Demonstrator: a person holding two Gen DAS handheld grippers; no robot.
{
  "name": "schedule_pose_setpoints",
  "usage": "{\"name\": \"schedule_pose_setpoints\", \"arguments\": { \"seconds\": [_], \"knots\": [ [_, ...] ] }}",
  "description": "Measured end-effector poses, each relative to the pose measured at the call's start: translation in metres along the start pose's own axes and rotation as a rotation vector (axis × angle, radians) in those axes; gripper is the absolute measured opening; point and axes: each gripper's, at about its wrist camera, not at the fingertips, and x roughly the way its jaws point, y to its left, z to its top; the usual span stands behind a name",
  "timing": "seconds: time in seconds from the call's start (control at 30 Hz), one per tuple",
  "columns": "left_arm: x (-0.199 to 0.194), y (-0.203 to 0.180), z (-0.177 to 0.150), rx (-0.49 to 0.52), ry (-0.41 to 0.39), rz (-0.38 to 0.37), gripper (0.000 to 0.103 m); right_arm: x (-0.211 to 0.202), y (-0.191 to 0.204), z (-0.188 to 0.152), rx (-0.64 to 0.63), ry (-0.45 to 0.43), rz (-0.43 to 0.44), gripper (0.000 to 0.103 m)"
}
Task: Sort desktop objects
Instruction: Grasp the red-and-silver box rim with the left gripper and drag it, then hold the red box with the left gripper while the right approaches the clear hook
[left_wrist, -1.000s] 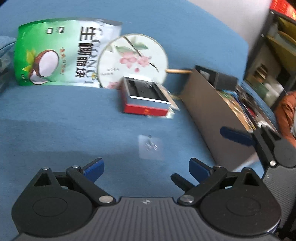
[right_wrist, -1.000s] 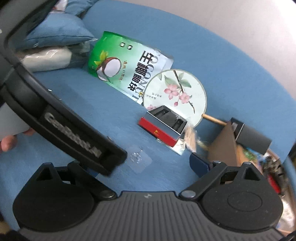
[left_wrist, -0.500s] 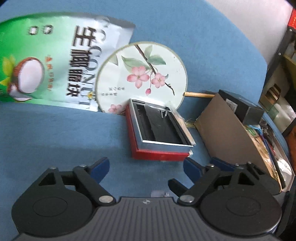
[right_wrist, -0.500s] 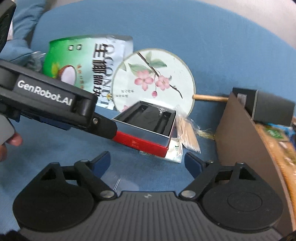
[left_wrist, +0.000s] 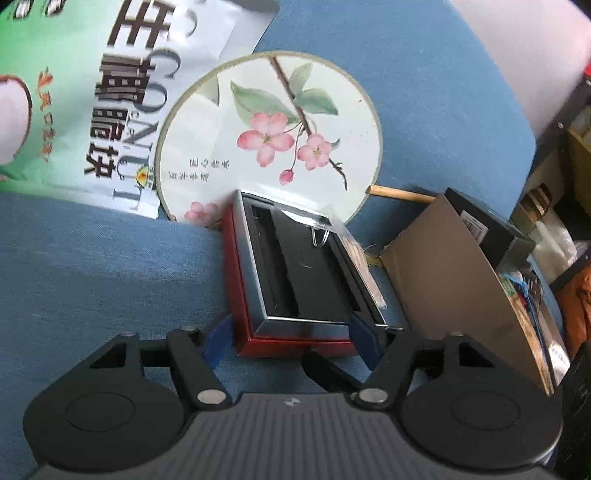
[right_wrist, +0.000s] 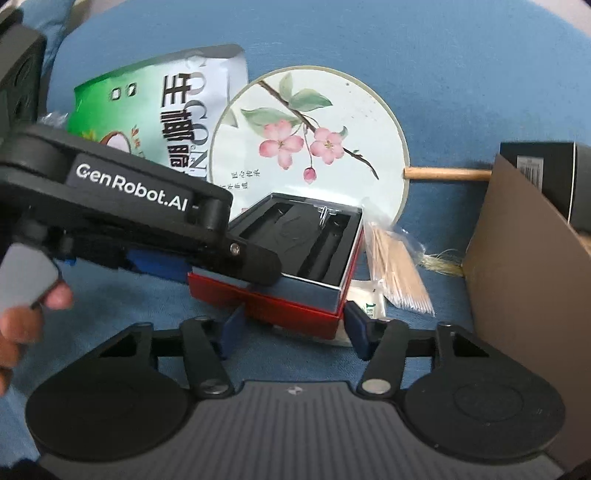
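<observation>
A red box with a silver rim and black insert (left_wrist: 295, 273) lies on the blue cloth; a paper clip (left_wrist: 319, 236) lies in it. My left gripper (left_wrist: 291, 338) is open, its blue pads either side of the box's near end. My right gripper (right_wrist: 291, 326) is open around the box's (right_wrist: 295, 254) other near corner. The left gripper (right_wrist: 236, 254) shows in the right wrist view reaching over the box. A bag of toothpicks (right_wrist: 397, 258) lies beside the box.
A round flower fan (left_wrist: 273, 136) and a green coconut snack bag (left_wrist: 74, 92) lie behind the box. A brown cardboard bin (left_wrist: 465, 291) with a black box (left_wrist: 484, 225) stands at the right.
Both grippers have moved forward to the red box, which now sits between their open fingers. The small clear packet seen earlier on the cloth is out of view.
</observation>
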Motion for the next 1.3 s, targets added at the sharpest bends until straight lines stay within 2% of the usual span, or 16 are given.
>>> {"name": "schedule_pose_setpoints", "arguments": {
  "seconds": [0.1, 0.2, 0.4, 0.53, 0.67, 0.8, 0.9, 1.03, 1.3],
  "knots": [
    [-0.024, 0.000, -0.010, 0.002, -0.018, 0.008, 0.067, -0.014, 0.003, 0.001, 0.013, 0.001, 0.023, 0.054],
    [-0.058, 0.003, -0.030, 0.003, -0.036, 0.029, 0.067, -0.039, 0.019, -0.004, -0.026, -0.011, 0.064, 0.054],
    [-0.127, 0.004, -0.098, -0.001, -0.012, 0.049, 0.067, -0.106, 0.067, -0.040, -0.107, -0.005, 0.154, 0.054],
    [-0.158, -0.001, -0.145, -0.030, 0.029, 0.034, 0.067, -0.145, 0.085, -0.074, -0.040, 0.028, 0.198, 0.054],
    [-0.178, 0.001, -0.172, -0.104, 0.051, 0.003, 0.066, -0.175, 0.093, -0.100, 0.071, 0.059, 0.220, 0.054],
    [-0.188, 0.002, -0.176, -0.133, 0.050, 0.002, 0.068, -0.194, 0.101, -0.117, 0.094, 0.066, 0.237, 0.055],
    [-0.193, 0.004, -0.175, -0.150, 0.031, 0.020, 0.072, -0.205, 0.104, -0.118, 0.061, 0.046, 0.209, 0.055],
    [-0.197, 0.008, -0.171, -0.172, 0.011, 0.025, 0.073, -0.215, 0.094, -0.113, 0.088, 0.016, 0.186, 0.055],
    [-0.178, 0.008, -0.155, -0.171, 0.006, 0.042, 0.071, -0.196, 0.084, -0.096, 0.076, -0.013, 0.128, 0.055]
  ]
}}
